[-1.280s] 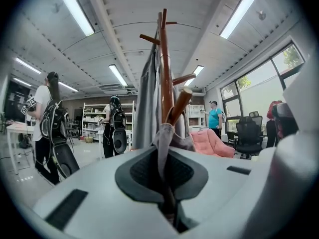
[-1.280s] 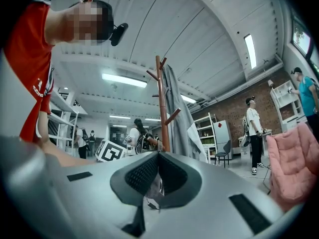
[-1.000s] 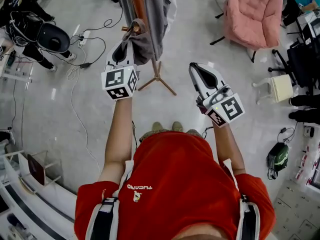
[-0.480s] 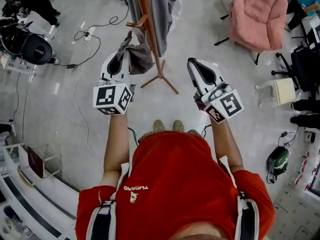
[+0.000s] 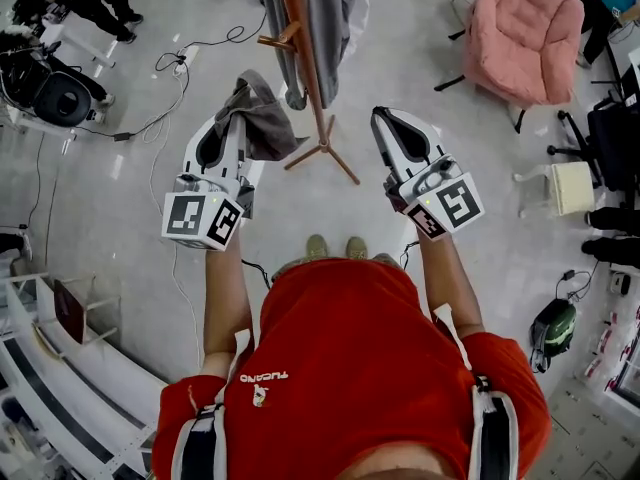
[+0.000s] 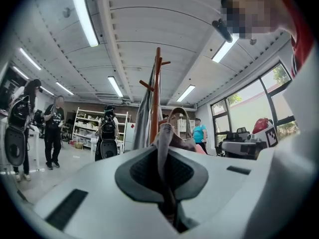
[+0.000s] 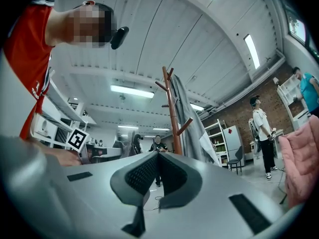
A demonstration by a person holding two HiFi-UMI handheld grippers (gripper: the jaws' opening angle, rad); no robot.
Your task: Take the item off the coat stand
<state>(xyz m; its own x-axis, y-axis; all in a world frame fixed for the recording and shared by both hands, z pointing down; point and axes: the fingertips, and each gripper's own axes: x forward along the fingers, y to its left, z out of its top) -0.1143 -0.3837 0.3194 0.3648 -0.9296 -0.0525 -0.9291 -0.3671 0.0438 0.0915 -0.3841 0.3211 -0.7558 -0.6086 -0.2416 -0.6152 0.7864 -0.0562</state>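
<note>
A wooden coat stand (image 5: 303,48) rises in front of me, with a grey garment (image 5: 326,18) still hanging on it. My left gripper (image 5: 228,128) is shut on a small grey-brown cloth item (image 5: 262,116), which hangs free of the stand's peg (image 5: 278,40), to its left and nearer me. In the left gripper view the cloth (image 6: 167,148) runs pinched between the closed jaws, with the stand (image 6: 156,98) behind it. My right gripper (image 5: 392,123) is held to the right of the stand, its jaws closed with nothing between them; the stand (image 7: 172,113) shows ahead of it.
The stand's tripod feet (image 5: 322,153) spread on the grey floor. A pink armchair (image 5: 520,28) stands at the right, a small stool (image 5: 562,180) beyond it. Cables (image 5: 170,78) and black gear (image 5: 55,93) lie at the left. Several people stand around the room.
My left gripper has drawn back towards me and to the left with the cloth, which has come away from the peg. The right gripper has barely moved.
</note>
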